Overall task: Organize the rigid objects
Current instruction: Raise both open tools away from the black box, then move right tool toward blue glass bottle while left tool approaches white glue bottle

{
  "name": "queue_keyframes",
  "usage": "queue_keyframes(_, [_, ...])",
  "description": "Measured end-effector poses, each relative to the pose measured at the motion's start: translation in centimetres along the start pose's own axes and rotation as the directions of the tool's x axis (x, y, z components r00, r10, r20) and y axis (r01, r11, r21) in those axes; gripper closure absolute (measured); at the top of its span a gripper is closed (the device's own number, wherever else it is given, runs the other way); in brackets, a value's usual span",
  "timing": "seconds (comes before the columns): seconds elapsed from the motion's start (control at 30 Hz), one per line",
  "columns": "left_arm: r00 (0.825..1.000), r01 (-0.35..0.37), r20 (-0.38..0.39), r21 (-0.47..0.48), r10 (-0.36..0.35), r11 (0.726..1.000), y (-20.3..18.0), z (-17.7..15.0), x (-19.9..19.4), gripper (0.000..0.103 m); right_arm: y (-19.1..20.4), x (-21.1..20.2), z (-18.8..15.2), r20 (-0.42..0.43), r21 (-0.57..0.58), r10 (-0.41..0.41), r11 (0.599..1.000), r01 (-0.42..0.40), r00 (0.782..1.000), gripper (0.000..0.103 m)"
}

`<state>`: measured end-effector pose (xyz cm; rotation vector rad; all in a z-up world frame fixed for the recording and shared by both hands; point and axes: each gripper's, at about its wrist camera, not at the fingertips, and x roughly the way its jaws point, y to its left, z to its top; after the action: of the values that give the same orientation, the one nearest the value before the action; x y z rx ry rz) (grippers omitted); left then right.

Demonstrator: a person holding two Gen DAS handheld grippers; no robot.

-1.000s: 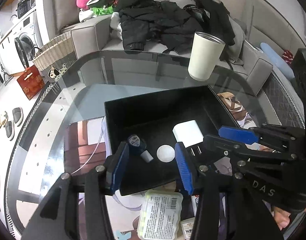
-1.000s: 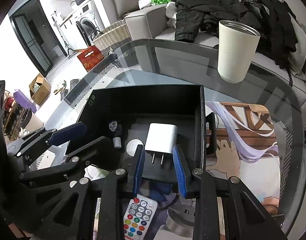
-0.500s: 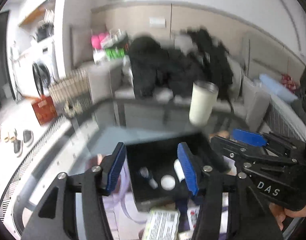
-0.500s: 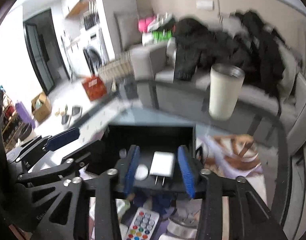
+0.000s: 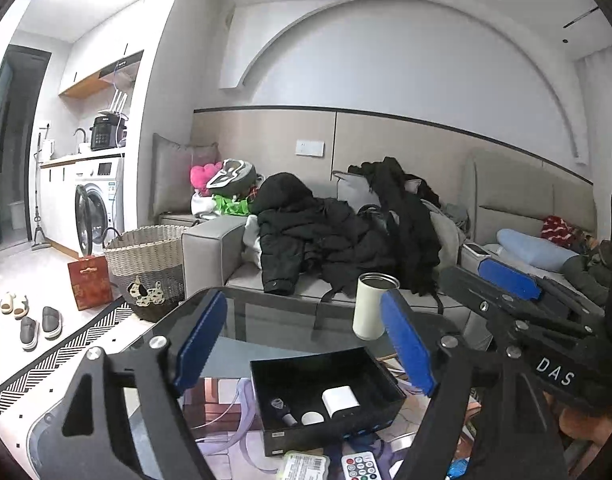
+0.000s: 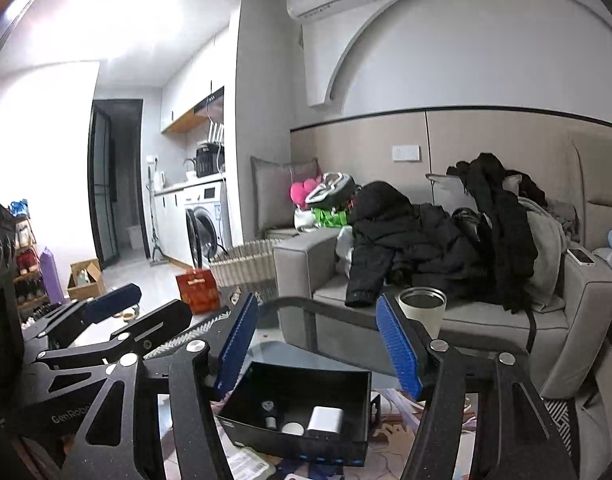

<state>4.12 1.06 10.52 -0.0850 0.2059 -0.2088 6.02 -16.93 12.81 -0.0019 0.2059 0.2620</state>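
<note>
Since a second ago both my grippers have lifted up and away from the black tray [image 5: 326,364], which now sits lower and smaller in both views, and I have let go of the white charger [image 5: 340,400]. It lies inside the tray, right of the white disc [image 5: 312,417] and the small dark bottle [image 5: 279,408]. In front of the tray, a labelled packet [image 5: 303,465] and a remote control [image 5: 360,466] wait on the glass table [image 5: 273,320]; behind the tray, to its right, stands a cream tumbler [image 5: 372,306]. I judge the risk is in coming back down: the loose items crowd the tray's front wall, so a careless descent could clip that wall and shove the tray across the slick glass. My left gripper [image 5: 306,348] is opening wide, nothing between its blue pads. My right gripper [image 6: 320,346] is opening too, less wide, also empty and touching nothing.
</note>
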Motion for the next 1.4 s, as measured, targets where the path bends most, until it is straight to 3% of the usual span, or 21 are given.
queue_keyframes(0.27, [0.999,0.011,0.042,0.022,-0.012,1.0,-0.5,-0.2,-1.3,0.016,0.6,-3.0,0.5,0.043,-0.008,0.008,1.0,-0.007,0.999,0.034])
queue_keyframes(0.47, [0.996,-0.004,0.089,0.065,-0.002,0.998,-0.4,-0.5,-2.7,0.0,-0.2,-4.8,0.4,0.082,-0.017,0.024,1.0,-0.023,0.996,0.015])
queue_keyframes(0.57, [0.997,-0.002,0.079,0.072,-0.003,0.997,-0.3,-1.0,-2.8,0.0,-0.7,-5.3,0.0,0.072,-0.01,0.026,1.0,-0.026,0.997,0.012])
queue_keyframes(0.67, [1.0,0.007,0.022,0.084,-0.009,0.996,-0.4,-1.5,-2.1,0.0,-1.1,-5.7,-0.5,0.058,-0.017,0.036,0.999,-0.035,0.998,0.006])
queue_keyframes(0.87, [0.997,0.009,-0.076,0.065,-0.004,0.998,0.0,-2.6,-0.9,0.0,-1.7,-5.2,-2.1,-0.008,-0.049,0.033,0.998,-0.033,0.999,0.006])
queue_keyframes(1.17, [0.995,0.011,-0.099,0.074,-0.004,0.997,-0.2,-3.1,-0.7,0.0,-1.7,-4.4,-2.7,-0.044,-0.049,0.037,0.998,-0.039,0.998,0.006])
queue_keyframes(1.23, [0.99,0.009,-0.14,0.093,0.004,0.996,-0.5,-3.4,0.0,0.0,-1.9,-3.7,-2.7,-0.074,-0.047,0.033,0.998,-0.037,0.997,0.006])
queue_keyframes(1.3, [0.981,0.017,-0.195,0.099,0.003,0.995,-0.5,-3.7,0.9,0.0,-2.0,-2.4,-3.1,-0.16,-0.053,0.022,0.998,-0.031,0.987,0.006])
queue_keyframes(1.4, [0.951,0.02,-0.308,0.092,0.009,0.996,-0.4,-4.8,2.9,0.0,-2.5,-0.2,-3.9,-0.287,-0.027,0.015,0.999,-0.024,0.958,0.006])
